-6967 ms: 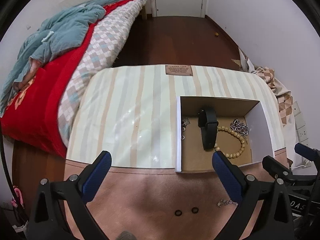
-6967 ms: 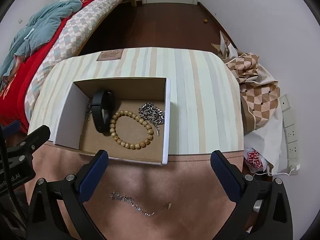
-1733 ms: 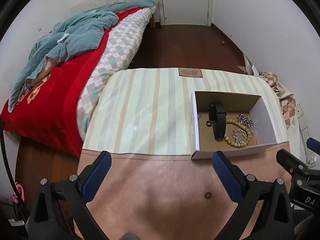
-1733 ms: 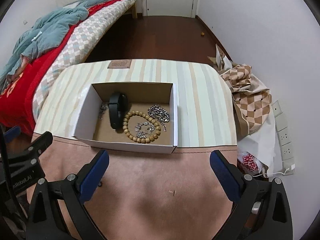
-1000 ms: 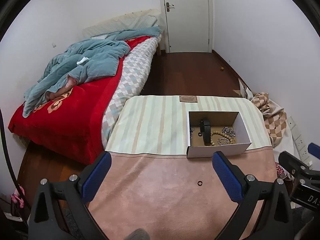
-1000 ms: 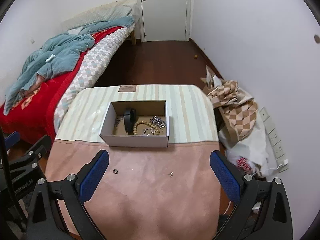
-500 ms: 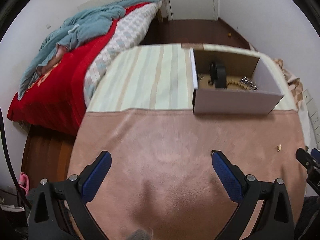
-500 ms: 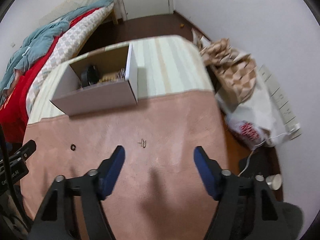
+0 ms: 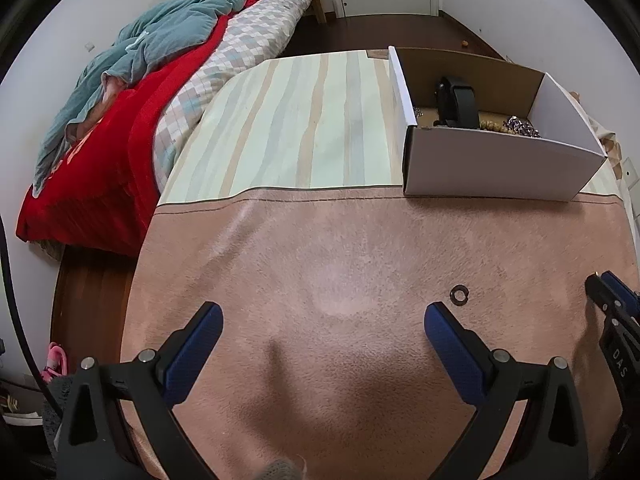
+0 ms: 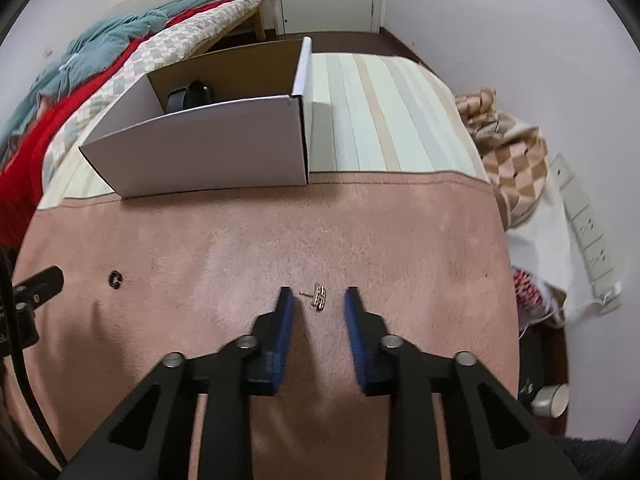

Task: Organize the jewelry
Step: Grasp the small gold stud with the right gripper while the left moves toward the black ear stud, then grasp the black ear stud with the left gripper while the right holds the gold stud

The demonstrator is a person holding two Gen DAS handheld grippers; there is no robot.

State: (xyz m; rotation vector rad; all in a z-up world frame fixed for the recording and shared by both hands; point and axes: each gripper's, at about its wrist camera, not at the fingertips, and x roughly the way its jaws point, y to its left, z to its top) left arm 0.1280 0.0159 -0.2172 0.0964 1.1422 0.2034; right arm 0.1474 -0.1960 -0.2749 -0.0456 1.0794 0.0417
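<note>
A small gold stud earring (image 10: 319,296) lies on the pink cloth between the fingertips of my right gripper (image 10: 319,298), which is low over the cloth, partly closed and not touching it. A small black ring (image 9: 459,294) (image 10: 115,279) lies on the cloth, just beyond the right finger of my left gripper (image 9: 322,320), which is wide open and empty. The white cardboard box (image 9: 480,168) (image 10: 208,156) stands at the cloth's far edge and holds a black watch band (image 9: 456,102), a bead bracelet and silver chains.
The striped table top (image 9: 300,120) runs behind the pink cloth (image 9: 340,280). A bed with a red blanket (image 9: 104,160) stands to the left. A checked cloth, a power strip (image 10: 584,216) and a cup (image 10: 554,400) lie on the floor to the right.
Both grippers have dropped low over the cloth. My right gripper has narrowed from wide open and now straddles the earring. My left gripper has come close to the black ring.
</note>
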